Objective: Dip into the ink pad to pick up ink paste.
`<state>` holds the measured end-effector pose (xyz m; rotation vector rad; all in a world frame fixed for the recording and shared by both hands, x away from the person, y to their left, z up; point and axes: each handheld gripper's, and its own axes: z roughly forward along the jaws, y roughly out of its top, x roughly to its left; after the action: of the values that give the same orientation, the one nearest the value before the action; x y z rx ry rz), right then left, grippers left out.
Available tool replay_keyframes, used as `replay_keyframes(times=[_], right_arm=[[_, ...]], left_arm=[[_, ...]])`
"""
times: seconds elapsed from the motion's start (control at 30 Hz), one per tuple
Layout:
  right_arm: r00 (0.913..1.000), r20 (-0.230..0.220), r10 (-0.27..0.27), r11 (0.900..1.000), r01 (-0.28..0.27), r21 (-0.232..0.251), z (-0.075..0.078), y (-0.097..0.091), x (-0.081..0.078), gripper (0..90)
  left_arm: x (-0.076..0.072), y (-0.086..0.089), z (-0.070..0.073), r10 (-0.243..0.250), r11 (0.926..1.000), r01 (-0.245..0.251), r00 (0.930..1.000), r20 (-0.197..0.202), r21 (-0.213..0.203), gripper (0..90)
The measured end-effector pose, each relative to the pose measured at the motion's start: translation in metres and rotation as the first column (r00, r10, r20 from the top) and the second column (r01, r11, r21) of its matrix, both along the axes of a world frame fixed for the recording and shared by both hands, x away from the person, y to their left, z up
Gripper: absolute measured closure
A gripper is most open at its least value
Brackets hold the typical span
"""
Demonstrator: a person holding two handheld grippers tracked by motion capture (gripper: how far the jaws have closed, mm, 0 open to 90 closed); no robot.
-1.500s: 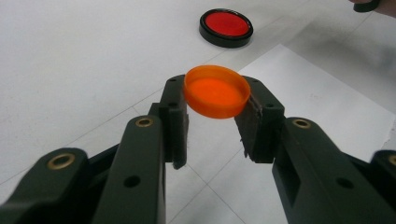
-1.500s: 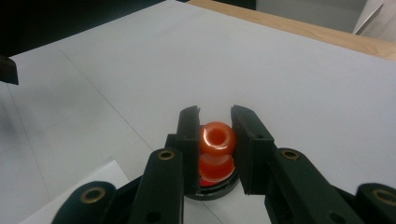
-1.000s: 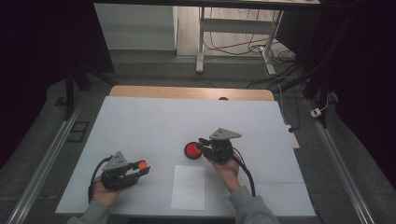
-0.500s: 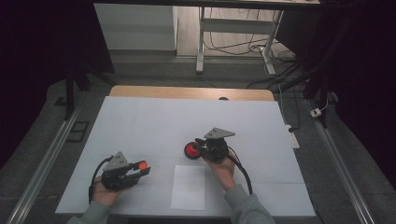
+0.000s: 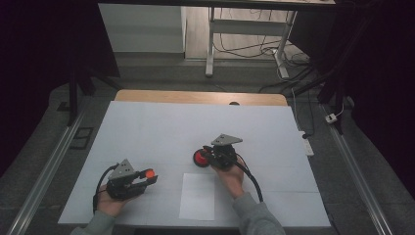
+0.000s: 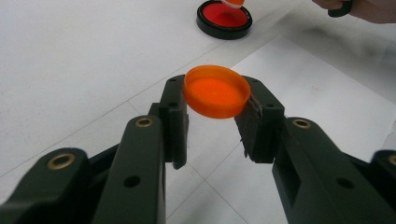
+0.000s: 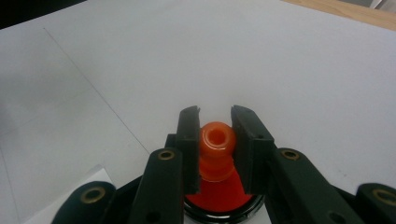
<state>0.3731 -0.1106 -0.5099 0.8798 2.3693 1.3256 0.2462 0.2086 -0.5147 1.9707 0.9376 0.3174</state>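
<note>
- The orange stamp [image 7: 216, 151] stands upright with its base down on the red ink pad [image 5: 200, 157], a round pad in a black dish near the middle of the table [image 5: 161, 127]; my right tongs [image 7: 215, 116] are clamped on the stamp's knobbed handle, one jaw on each side.
- Seen along the right tongs, the red of the pad shows directly beneath the stamp's base, so I judge the inking step is in hand: the face is being loaded with ink.
- My left tongs [image 6: 215, 95] are clamped on the orange cap [image 6: 217, 90], a shallow round lid pinched by its rim and held tilted, hollow side up, well apart from the pad at the table's near left.
- A blank sheet of paper [image 5: 197, 196] lies flat on the near edge of the table between my two hands, just short of the ink pad.
- Next move, as I read it: lift the stamp straight up off the pad, carry it back over the paper and press it down squarely; that calls for keeping the handle upright so the print lands evenly, and for a firm grip so the stamp does not twist.
- The cap can wait in the left tongs until the stamping is done.
</note>
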Motion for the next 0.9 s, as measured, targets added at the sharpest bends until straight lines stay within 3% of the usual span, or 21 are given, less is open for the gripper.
replay_keyframes(times=[0.37, 0.7, 0.9], right_arm=[[1.0, -0.003, 0.007, 0.9983, -0.007, -0.058, -0.01, 0.004, 0.0, 72.3], [1.0, -0.002, 0.003, 0.9984, -0.003, -0.056, -0.01, 0.004, 0.0, 72.6], [0.9998, 0.021, 0.004, 0.9963, -0.002, -0.086, -0.01, 0.006, -0.003, 72.8]], left_arm=[[0.0, 0.001, -0.001, 0.003, 1.0, -0.003, 1.0, -0.002, 0.002, 64.7], [0.0, 0.001, -0.002, 0.001, 1.0, -0.001, 0.9999, -0.012, 0.005, 64.7], [0.0, 0.001, -0.002, 0.002, 1.0, -0.002, 0.9999, -0.014, 0.004, 64.7]])
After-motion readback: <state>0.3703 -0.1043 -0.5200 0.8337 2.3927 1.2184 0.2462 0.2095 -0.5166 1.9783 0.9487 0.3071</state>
